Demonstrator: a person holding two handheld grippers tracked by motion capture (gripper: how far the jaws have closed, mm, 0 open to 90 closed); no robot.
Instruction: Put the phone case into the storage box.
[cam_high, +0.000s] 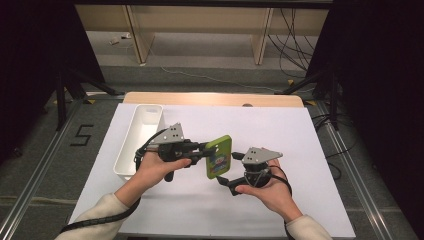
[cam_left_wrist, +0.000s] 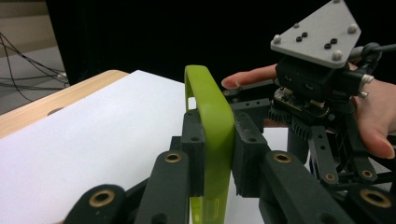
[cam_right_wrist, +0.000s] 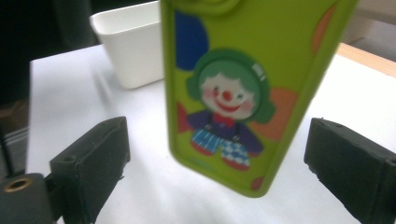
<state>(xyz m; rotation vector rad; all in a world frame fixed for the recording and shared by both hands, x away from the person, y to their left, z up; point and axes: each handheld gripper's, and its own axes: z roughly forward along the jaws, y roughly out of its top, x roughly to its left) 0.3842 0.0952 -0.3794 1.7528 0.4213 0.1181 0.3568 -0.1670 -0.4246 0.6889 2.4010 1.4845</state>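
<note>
- White bin: one, standing on the left part of the surface, apart from both hands. Risk: the person's left forearm passes close beside it, so a wide sweep could knock it.
- Left hand-held gripper: one, clenched on the thin edge of the green phone case, as the left gripper view shows with the pads pressing either side of the case. Risk: the grip sits on a narrow rim only, so the case could pivot or slip out if it is pushed from the side.
- Green phone case: one, printed with a clown figure, held upright above the middle of the surface, between the two hands. Risk: it hangs clear of the surface, so a lost grip probably means a drop.
- Right hand-held gripper: one, released, its pads standing wide on both sides of the case's lower end without touching it. Risk: closing off-centre could, in my judgement, twist the case against the left grip, and releasing the left too early would leave it unsupported.
</note>
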